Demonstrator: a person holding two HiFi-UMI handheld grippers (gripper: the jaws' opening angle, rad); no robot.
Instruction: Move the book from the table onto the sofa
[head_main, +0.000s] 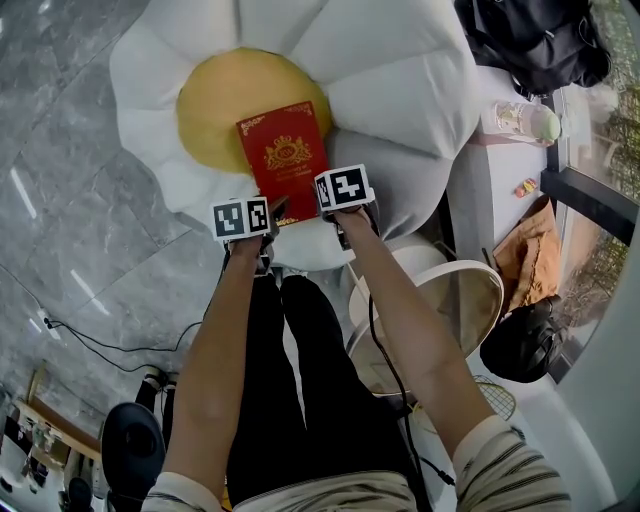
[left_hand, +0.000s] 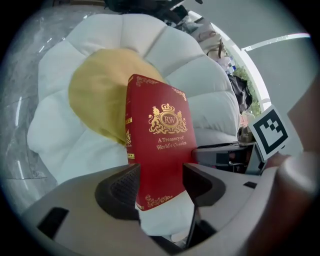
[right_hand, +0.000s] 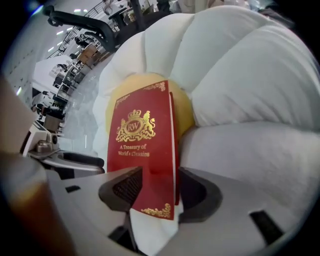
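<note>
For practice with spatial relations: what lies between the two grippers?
The near end of the red book, resting on the flower-shaped sofa, lies between the left gripper and the right gripper; the head view shows it.

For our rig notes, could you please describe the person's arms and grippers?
The left gripper and right gripper are light grey with dark ribbed pads. Each carries a white cube with black square markers. A black cable runs beside the right arm. The sleeves are striped.

The book (head_main: 283, 160) looks smooth, the sofa (head_main: 400, 60) plush cloth.
</note>
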